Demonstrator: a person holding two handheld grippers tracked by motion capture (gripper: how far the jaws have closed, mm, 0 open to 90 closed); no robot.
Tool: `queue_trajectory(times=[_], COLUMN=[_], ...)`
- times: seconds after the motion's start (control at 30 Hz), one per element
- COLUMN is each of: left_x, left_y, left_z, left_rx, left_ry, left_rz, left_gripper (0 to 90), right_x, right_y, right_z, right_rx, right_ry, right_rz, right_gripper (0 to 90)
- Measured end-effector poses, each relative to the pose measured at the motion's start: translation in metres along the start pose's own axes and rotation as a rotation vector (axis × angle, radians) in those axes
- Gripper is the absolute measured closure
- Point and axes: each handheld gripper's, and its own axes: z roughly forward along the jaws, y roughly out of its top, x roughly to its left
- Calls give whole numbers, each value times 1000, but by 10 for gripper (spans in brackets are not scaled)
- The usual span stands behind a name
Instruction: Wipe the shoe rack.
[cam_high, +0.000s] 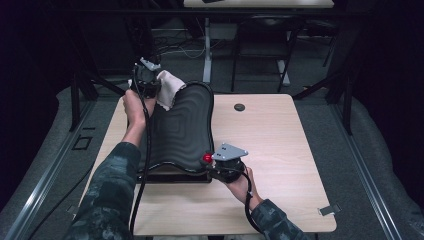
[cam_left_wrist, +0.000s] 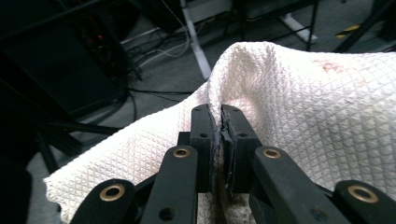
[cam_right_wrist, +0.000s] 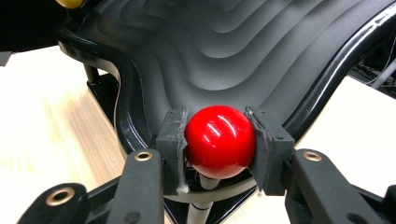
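A: What's on the table, by count?

B: One black ridged board (cam_high: 182, 127), one white cloth (cam_high: 170, 87), one red ball (cam_high: 207, 158), one small dark disc (cam_high: 239, 107). Two grippers. A yellow ball (cam_right_wrist: 70, 3) shows at the top edge of the right gripper view, cut off.

A: How does the board lie?

B: Long axis runs from the near edge toward the far edge of the table (cam_high: 280, 150), left of centre, its far end curving upward.

A: And the grippers?

B: The left gripper (cam_left_wrist: 220, 122) is pinched tight on a fold of the cloth, at the board's far left corner. The right gripper (cam_right_wrist: 219, 140) is clamped on the red ball, at the board's near right corner.

A: Anything unclear?

B: The ball sits on a short stem; its foot is hidden. The frame under the board is dark and hard to make out. The cloth's lower part is behind the left hand (cam_high: 134, 106).
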Motion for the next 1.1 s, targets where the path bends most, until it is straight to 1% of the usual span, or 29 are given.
queue_trajectory(times=[0.07, 0.13, 0.23, 0.3, 0.33, 0.37, 0.4, 0.57, 0.67, 0.7, 0.77, 0.9, 1.0, 1.1], left_x=[2, 6, 16, 25, 28, 34, 38, 49, 55, 58, 61, 63, 64, 63], left_y=[0, 1, -1, -4, -5, -8, -10, -15, -18, -19, -21, -24, -26, -29], left_z=[1, 1, 1, 0, 0, -1, -1, -4, -5, -6, -7, -10, -13, -15], left_rx=[0, 10, 23, 37, 40, 47, 52, 75, 88, 98, 99, 119, 133, 148], left_ry=[20, 40, 67, 87, 92, 96, 101, 124, 134, 136, 130, 118, 105, 79], left_rz=[7, 10, -13, -32, -40, -59, -66, -74, -87, -92, -98, -93, -99, -104], left_gripper=[837, 837, 837, 837, 837, 837, 837, 837, 837, 838, 838, 838, 838, 838], right_x=[0, 0, 0, 0, 0, 0, 0, 0, 1, 1, 1, 1, 1, 1], right_y=[0, 0, 0, 0, 0, 0, 0, 0, 0, 0, 0, 0, 0, 0], right_z=[0, 0, 0, 0, 0, 0, 0, 0, 0, 0, 0, 0, 0, 0], right_rx=[-1, -2, 0, -2, -1, -1, -1, -1, -2, -2, -1, -1, -2, -2], right_ry=[1, 1, -2, -1, 0, -1, -1, 0, -1, -2, -2, -4, -4, -6], right_rz=[2, 2, 3, 2, 2, 2, 2, 5, 4, 4, 4, 3, 6, 8], right_gripper=[602, 602, 602, 602, 602, 603, 602, 602, 602, 603, 603, 603, 603, 603])
